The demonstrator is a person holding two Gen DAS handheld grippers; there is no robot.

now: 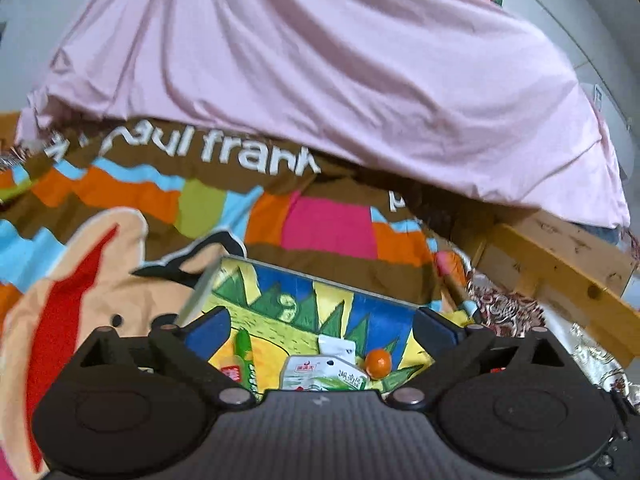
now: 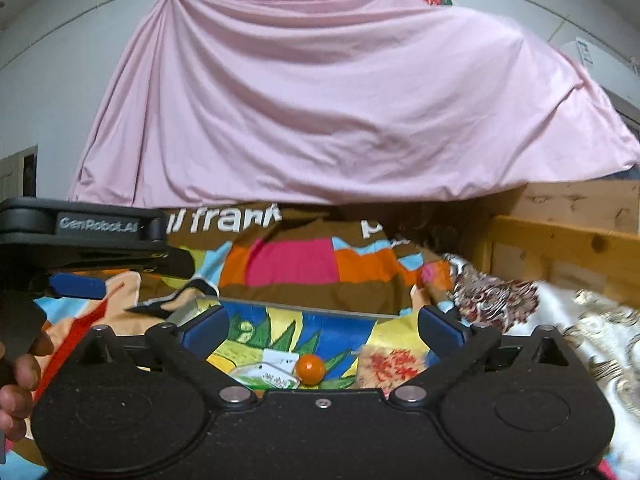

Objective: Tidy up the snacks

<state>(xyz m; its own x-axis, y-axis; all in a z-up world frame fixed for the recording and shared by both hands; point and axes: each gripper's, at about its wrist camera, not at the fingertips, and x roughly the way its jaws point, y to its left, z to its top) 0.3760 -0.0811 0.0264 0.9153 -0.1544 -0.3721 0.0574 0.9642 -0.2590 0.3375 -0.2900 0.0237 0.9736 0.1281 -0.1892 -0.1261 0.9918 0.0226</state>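
While both tools hang above the snacks with nothing between their fingers, the sensible thing is to choose one target before coming down. The left gripper (image 1: pixel 320 326) has its jaws spread wide and empty, and so has the right gripper (image 2: pixel 323 326); neither touches anything. Below them a shallow box (image 1: pixel 320 280) with a bright cartoon lining sits on the colourful blanket (image 1: pixel 332 224), in front of a hanging pink sheet (image 2: pixel 320 100). Inside it lie a small orange ball (image 1: pixel 378 361), a white and green packet (image 1: pixel 324 376) just beside it, a white sachet (image 1: pixel 337 347) behind that, and a green stick snack (image 1: pixel 245 354) towards the left wall. The right wrist view also shows a pale packet with red print (image 2: pixel 390 368) at the box's right side. The snacks seem mostly gathered already, so the step in hand looks like tidying them or fetching what remains. To do it well, come down straight over one packet, keep the fingers clear of its neighbours, and close across its narrow side. The round piece will likely roll, so approach it last and squarely, and keep the two tools apart.
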